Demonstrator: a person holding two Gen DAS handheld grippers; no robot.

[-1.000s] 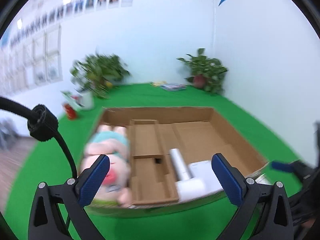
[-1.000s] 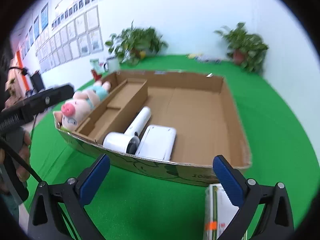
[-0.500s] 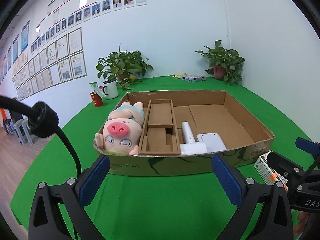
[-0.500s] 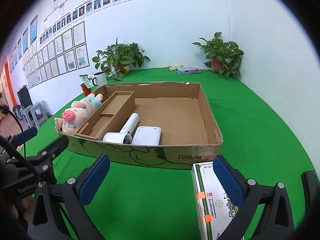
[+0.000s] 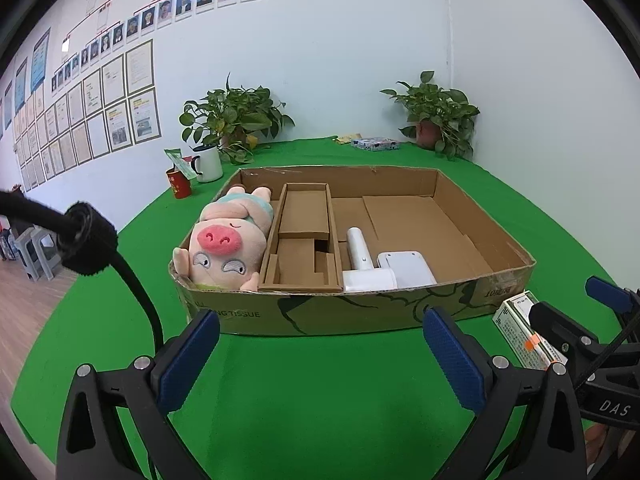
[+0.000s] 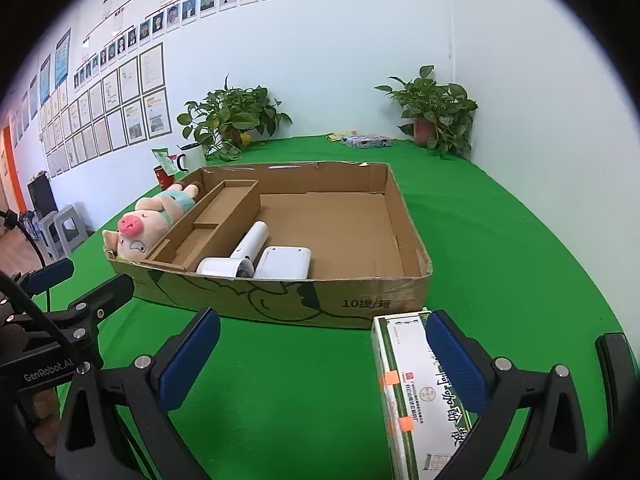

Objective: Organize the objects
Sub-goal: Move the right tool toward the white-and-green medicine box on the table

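Both claws gape — right claw (image 6: 320, 360) over the medicine box (image 6: 416, 384).

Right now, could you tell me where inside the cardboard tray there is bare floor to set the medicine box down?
The right half of the shallow brown cardboard tray is bare, between the flat white rectangular device and the right wall. The left is crowded: pink plush pig, cardboard divider insert, white hair dryer. The green-and-white medicine box lies outside.
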